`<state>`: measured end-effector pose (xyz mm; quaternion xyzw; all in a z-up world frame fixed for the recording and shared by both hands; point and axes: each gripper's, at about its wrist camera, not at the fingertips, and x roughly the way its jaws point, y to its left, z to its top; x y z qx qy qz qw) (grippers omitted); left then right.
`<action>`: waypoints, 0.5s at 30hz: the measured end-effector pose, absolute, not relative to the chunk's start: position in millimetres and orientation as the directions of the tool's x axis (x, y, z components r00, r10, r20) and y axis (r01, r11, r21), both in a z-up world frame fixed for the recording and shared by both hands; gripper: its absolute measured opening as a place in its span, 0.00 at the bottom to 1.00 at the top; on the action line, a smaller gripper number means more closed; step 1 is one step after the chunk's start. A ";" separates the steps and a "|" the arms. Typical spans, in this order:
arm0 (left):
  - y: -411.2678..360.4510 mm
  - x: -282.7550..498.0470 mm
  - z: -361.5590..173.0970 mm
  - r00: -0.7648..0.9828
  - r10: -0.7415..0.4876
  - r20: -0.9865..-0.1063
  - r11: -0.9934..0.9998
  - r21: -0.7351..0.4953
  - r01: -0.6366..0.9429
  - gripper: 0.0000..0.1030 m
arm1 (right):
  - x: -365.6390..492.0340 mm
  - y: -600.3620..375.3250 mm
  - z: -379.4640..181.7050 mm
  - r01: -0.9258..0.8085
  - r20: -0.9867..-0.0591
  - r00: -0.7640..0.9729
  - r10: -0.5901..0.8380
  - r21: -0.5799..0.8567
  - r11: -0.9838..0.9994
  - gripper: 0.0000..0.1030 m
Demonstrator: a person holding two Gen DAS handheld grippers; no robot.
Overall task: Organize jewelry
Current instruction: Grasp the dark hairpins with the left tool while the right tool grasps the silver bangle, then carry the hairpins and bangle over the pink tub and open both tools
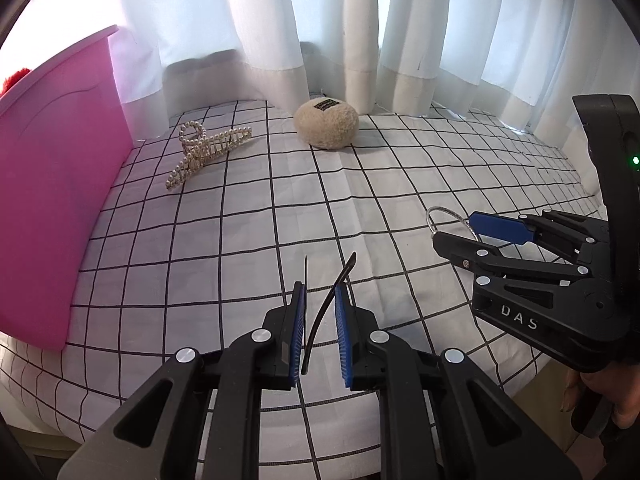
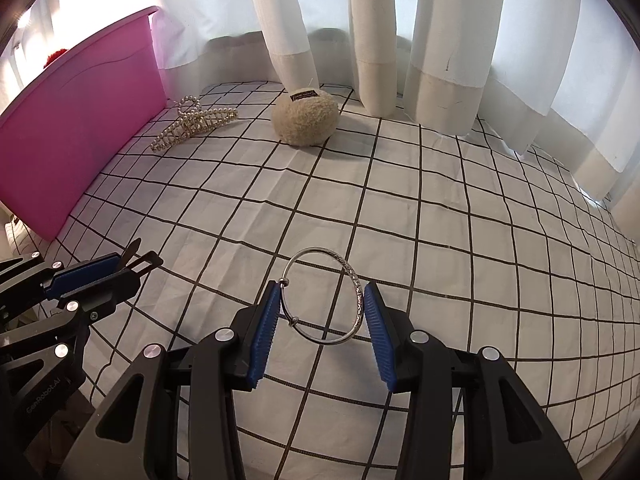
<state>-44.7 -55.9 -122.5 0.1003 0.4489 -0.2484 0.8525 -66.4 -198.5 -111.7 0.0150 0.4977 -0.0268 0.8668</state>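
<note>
Silver bangle [image 2: 325, 295] is clamped by right gripper [image 2: 322, 334]; a dark hair clip [image 1: 325, 307] is pinched in left gripper [image 1: 320, 330], above checked cloth [image 2: 440, 208] beside curtains [image 2: 440, 40].

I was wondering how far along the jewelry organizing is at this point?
Possibly one item is stored: something red peeks over the pink bin. In hand: the left gripper pinches a dark hair clip, and the right gripper brackets a silver bangle, apparently gripping it. Left on the checked cloth: the pearl claw clip and fuzzy beige scrunchie.
</note>
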 end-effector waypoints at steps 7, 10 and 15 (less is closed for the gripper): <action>-43.6 -29.3 -83.7 0.546 -0.349 -0.762 0.873 -0.053 0.484 0.15 | -52.7 -193.8 -69.1 0.047 -0.826 0.562 -0.036 -0.012 0.999 0.41; -36.8 -22.2 -64.1 0.578 -0.356 -0.734 0.881 -0.058 0.469 0.15 | -44.0 -189.2 -47.3 0.031 -0.803 0.595 -0.035 -0.021 0.999 0.41; -20.8 -11.1 -32.0 0.625 -0.358 -0.694 0.898 -0.074 0.433 0.15 | -26.5 -175.9 -14.0 -0.004 -0.762 0.647 -0.024 -0.035 0.999 0.41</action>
